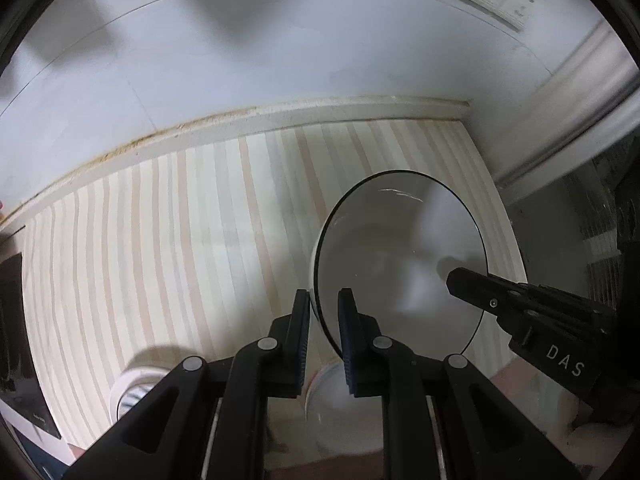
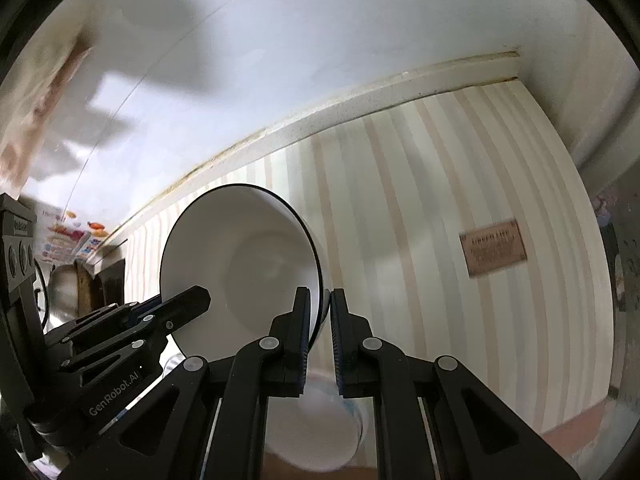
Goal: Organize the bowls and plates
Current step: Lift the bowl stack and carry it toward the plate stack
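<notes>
A counter covered with a cream-and-beige striped cloth [image 1: 180,220] runs up to a white wall, ending at a pale raised ledge. A small white dish [image 1: 134,390] with dark stripes inside sits on it near the front, a white bowl [image 2: 316,436] with a blue-patterned rim alongside, and farther right a brown label [image 2: 493,247] lies flat on the stripes.

Left claw [image 1: 324,320] clamped on bowl [image 1: 400,248] rim, right claw [image 2: 320,320] likewise — opposite sides, both raised
</notes>
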Available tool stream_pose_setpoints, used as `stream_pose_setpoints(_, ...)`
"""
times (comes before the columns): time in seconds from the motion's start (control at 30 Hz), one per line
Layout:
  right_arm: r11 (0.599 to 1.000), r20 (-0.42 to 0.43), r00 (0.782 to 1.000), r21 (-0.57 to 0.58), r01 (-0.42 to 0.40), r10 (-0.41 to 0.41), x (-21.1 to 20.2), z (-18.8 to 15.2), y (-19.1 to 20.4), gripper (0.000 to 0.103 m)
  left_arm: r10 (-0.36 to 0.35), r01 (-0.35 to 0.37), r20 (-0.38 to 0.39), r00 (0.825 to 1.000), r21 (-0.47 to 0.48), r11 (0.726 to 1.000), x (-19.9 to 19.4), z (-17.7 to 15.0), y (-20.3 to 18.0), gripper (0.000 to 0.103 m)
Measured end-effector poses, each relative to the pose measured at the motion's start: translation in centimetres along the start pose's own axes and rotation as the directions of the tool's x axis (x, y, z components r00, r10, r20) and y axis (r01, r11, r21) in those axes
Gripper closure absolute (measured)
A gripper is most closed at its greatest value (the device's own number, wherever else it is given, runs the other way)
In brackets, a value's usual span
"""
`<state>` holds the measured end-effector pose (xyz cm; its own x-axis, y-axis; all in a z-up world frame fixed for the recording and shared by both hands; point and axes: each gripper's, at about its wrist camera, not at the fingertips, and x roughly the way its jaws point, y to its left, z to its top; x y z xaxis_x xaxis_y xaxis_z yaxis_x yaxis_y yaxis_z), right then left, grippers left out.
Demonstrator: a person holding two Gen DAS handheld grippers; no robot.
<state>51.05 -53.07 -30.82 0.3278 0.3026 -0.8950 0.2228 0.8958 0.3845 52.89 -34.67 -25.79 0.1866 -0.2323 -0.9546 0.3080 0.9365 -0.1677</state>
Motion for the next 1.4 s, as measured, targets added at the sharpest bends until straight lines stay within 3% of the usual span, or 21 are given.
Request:
stream_pose_setpoints(0.23, 1.0, -0.017, 1.0, 0.006, -0.01, 0.01, -1.6, -5.3, 0.6, 0.091, -0.015, 0.015, -0.034, 0.999, 0.023, 1.0, -0.8, -4.1, 0.4, 0.091)
stream_pose_setpoints(0.53, 0.999, -0.091, 0.996, 0.038, 0.002, 0.002, 0.3, -10.5, -0.5, 0.091, -0.021, 0.024, -0.119, 0.993, 0.025, 0.999, 1.2, -8.0, 0.6, 0.091)
stream_pose_setpoints(0.93, 0.997, -0.152, 0.988, 0.063, 0.037, -0.027, 3.0, -12.4, -2.1, 0.09, 0.012, -0.003, -0.181, 0.983, 0.053, 0.999, 4.6, -9.7, 0.0, 0.091)
stream_pose_setpoints(1.4, 0.995, -0.189, 0.981, 0.078, 0.059, -0.043, 4.2, -12.1, -2.5, 0.089, 0.059, -0.041, -0.208, 0.976, 0.092, 0.995, 6.2, -9.7, -0.5, 0.091)
